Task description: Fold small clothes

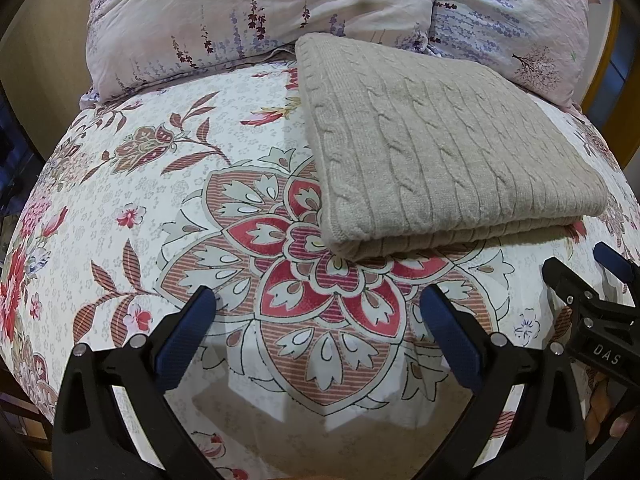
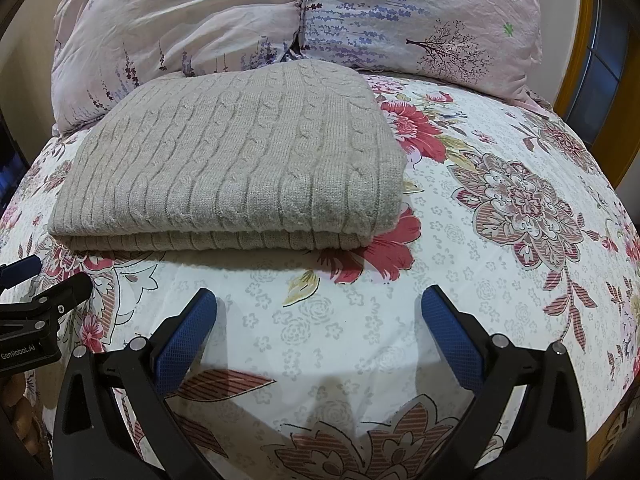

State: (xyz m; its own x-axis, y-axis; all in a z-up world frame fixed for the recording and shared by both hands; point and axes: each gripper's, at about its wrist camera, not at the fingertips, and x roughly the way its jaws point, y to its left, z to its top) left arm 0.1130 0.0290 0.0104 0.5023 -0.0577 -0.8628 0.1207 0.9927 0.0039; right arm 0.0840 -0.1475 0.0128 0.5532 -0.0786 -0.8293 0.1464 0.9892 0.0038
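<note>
A beige cable-knit sweater lies folded into a neat rectangle on the floral bedsheet; in the right wrist view the sweater sits left of centre. My left gripper is open, hovering over the sheet a short way in front of the sweater's near left corner, with nothing between its blue pads. My right gripper is open too, just in front of the sweater's folded near edge, also holding nothing. Each gripper shows at the edge of the other's view: the right gripper, the left gripper.
Two pale floral pillows lean behind the sweater at the head of the bed. A wooden bed frame shows at the far right. A hand grips the right tool. Open sheet lies to the sweater's right.
</note>
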